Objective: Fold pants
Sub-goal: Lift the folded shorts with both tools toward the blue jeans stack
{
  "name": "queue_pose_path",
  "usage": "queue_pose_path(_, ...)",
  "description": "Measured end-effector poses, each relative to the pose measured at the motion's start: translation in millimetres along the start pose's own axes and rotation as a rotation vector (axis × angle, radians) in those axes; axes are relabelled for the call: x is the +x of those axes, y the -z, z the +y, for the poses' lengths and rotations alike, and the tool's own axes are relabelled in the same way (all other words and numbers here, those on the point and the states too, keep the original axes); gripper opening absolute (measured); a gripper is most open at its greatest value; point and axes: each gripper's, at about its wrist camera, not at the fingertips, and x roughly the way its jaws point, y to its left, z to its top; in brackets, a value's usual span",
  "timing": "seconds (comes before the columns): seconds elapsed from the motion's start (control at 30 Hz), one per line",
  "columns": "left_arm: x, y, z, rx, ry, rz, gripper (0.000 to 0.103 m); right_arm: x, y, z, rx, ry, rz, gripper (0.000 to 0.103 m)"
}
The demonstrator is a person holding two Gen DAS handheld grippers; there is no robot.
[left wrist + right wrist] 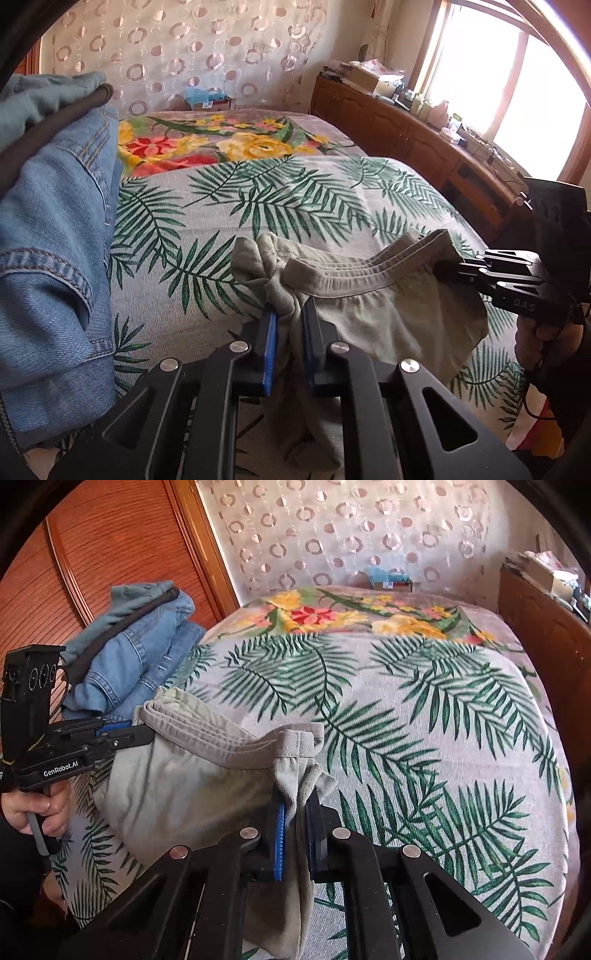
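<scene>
The grey-green pants hang between my two grippers above the near edge of the bed, waistband stretched across. My left gripper is shut on one bunched end of the waistband. My right gripper is shut on the other end. In the left wrist view the right gripper pinches the waistband at the right. In the right wrist view the left gripper pinches it at the left, with the pants sagging between. The legs hang below, hidden.
A bed with a palm-leaf sheet and a floral blanket lies ahead. A stack of blue denim clothes sits at the bed's left edge. A wooden cabinet with clutter stands on the right under a window.
</scene>
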Motion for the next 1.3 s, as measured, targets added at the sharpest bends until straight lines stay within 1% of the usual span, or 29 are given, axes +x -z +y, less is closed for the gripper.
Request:
queue_pose_path(0.2,-27.3,-9.1,-7.9,0.014,0.012,-0.066,0.013,-21.0,-14.1,9.9,-0.053,0.013,-0.058,0.009)
queue_pose_path(0.3,-39.9,-20.4,-9.6,0.021,-0.003,-0.106,0.013,-30.2,-23.9,15.5,-0.086,0.021,-0.093,0.009)
queue_pose_path(0.43,-58.1,-39.0,-8.0,0.020,-0.010,-0.150,0.013,-42.7,-41.7,24.5,-0.110,0.012,-0.143,0.009)
queue_pose_path(0.57,-79.6,-58.9,-4.0,0.028,-0.039,-0.192,0.013,-55.6,-64.5,36.4,-0.152,0.010,-0.173,0.009)
queue_pose_path(0.67,-95.5,-72.3,3.1,0.040,-0.063,-0.225,0.013,-66.3,-83.2,48.0,-0.204,0.027,-0.208,0.009)
queue_pose_path(0.77,-108.2,-82.2,11.5,0.043,-0.082,-0.251,0.013,-73.5,-97.8,56.1,-0.224,0.028,-0.237,0.009)
queue_pose_path(0.97,-126.3,-95.0,22.8,0.066,-0.119,-0.291,0.013,-74.6,-115.0,75.2,-0.271,0.027,-0.273,0.009)
queue_pose_path(1.07,-133.7,-99.1,30.5,0.061,-0.142,-0.315,0.013,-69.3,-124.6,86.2,-0.306,0.025,-0.288,0.009)
queue_pose_path(1.23,-151.0,-98.7,50.0,0.031,-0.180,-0.357,0.013,-47.2,-136.3,101.2,-0.405,0.041,-0.328,0.009)
queue_pose_path(1.3,-160.2,-95.4,58.0,0.017,-0.196,-0.379,0.013,-39.4,-141.6,108.3,-0.434,0.032,-0.333,0.009)
